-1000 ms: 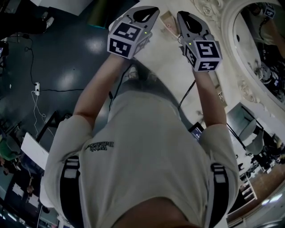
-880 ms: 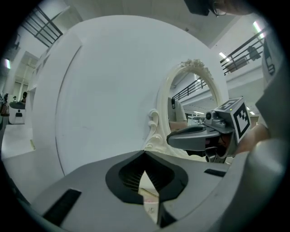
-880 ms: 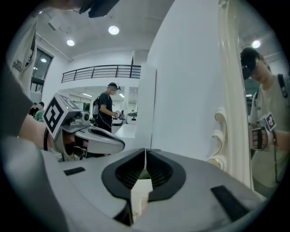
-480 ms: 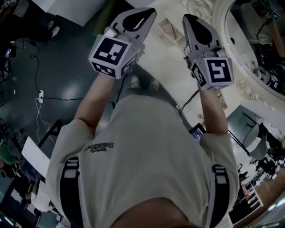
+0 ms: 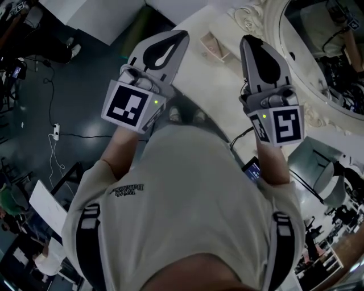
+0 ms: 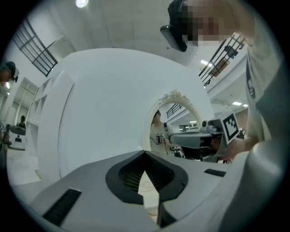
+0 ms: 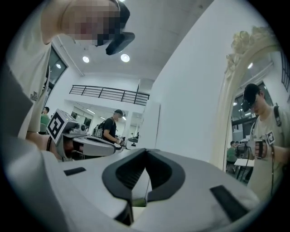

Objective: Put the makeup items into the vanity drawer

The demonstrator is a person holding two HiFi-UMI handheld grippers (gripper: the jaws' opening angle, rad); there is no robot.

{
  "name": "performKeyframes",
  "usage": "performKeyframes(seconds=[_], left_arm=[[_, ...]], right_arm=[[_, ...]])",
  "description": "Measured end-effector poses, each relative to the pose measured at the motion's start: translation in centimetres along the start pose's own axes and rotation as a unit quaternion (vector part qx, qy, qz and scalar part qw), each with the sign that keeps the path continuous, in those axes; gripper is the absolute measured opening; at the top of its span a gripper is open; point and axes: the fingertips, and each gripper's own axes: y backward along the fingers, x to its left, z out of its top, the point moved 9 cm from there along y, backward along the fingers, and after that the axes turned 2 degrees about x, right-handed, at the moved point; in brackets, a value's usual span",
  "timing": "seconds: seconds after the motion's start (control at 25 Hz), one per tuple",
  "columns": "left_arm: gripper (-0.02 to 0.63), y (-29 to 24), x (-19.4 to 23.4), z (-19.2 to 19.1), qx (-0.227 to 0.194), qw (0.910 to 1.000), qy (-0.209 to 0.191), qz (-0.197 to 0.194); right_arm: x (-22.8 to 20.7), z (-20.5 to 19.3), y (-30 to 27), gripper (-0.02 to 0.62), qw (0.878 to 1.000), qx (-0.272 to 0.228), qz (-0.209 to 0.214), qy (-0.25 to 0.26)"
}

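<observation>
Left gripper [image 5: 181, 37]: jaws pressed together, nothing between. Right gripper [image 5: 251, 42]: jaws closed tip to tip, empty. Both were held level, side by side, apart, before person. Small open box [image 5: 214, 45] sat on desk [image 5: 196, 20] between front edge and ornate mirror [image 5: 318, 57]. Makeup items and drawer could not be made out.

Seen from above, a person in a pale beige T-shirt [image 5: 187, 193] with black shoulder straps [image 5: 91, 233] holds out two tools. The grey-and-white left gripper [image 5: 182, 35] and the matching right gripper [image 5: 249, 40] both have their tips together. Between them in the picture, a small open pinkish box [image 5: 215, 45] lies on a white vanity top [image 5: 210, 20], near an ornate white oval mirror frame [image 5: 250, 12]
</observation>
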Motion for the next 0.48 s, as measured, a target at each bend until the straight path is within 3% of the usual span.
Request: performKeyframes(seconds=[0.16,0.48], left_arm=[[0.014,1.9,-1.4,1.0,-0.023,0.9997,-0.005,-0.008],[0.014,2.7,-3.3,0.4,-0.008,0.9994,-0.020,-0.025]], right_arm=[[0.9,1.0,1.5,0.002,1.000,-0.021,0.001,0.001],[2.0,1.1,3.7,0.002,0.999,-0.035,-0.005,-0.007]])
